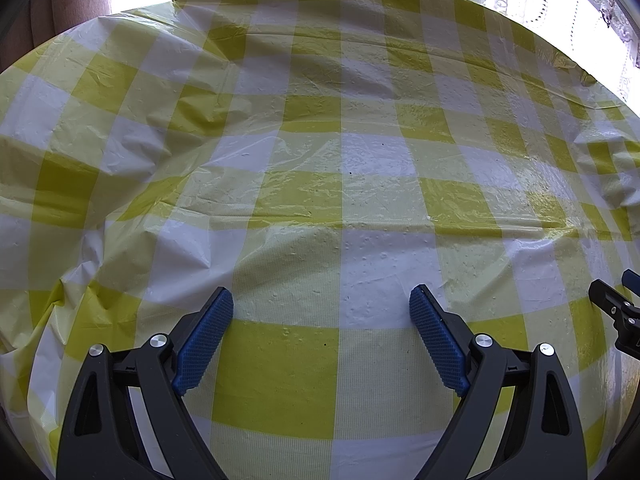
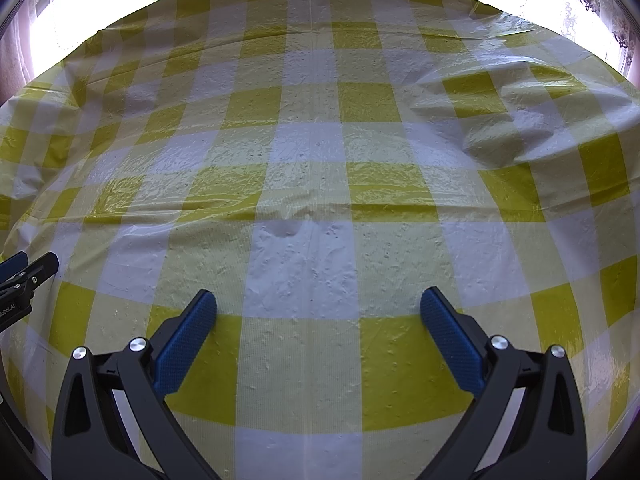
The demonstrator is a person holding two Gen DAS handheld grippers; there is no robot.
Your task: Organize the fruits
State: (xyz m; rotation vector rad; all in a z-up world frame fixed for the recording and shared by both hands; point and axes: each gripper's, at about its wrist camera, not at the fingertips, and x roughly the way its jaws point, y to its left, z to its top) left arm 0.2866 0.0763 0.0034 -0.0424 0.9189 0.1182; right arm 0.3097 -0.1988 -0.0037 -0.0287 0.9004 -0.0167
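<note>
Over the bench [image 1: 320, 152]: left gripper [image 1: 322, 300] and right gripper [image 2: 318, 304] both wide apart, holding nothing. No fruits in sight anywhere. Crinkly checked cloth [image 2: 500, 128] could bunch, snag fingers, or roll fruit away.

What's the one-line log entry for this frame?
left tool: open, empty | right tool: open, empty | tablecloth: checked yellow-white, wrinkled | fruit: none in view

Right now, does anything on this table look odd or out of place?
No fruit shows in either view, odd for a fruit-sorting job. The yellow-and-white checked plastic tablecloth is wrinkled, with a raised fold at the far right in the right view. Both tools, left and right, stand open and hold nothing.
</note>
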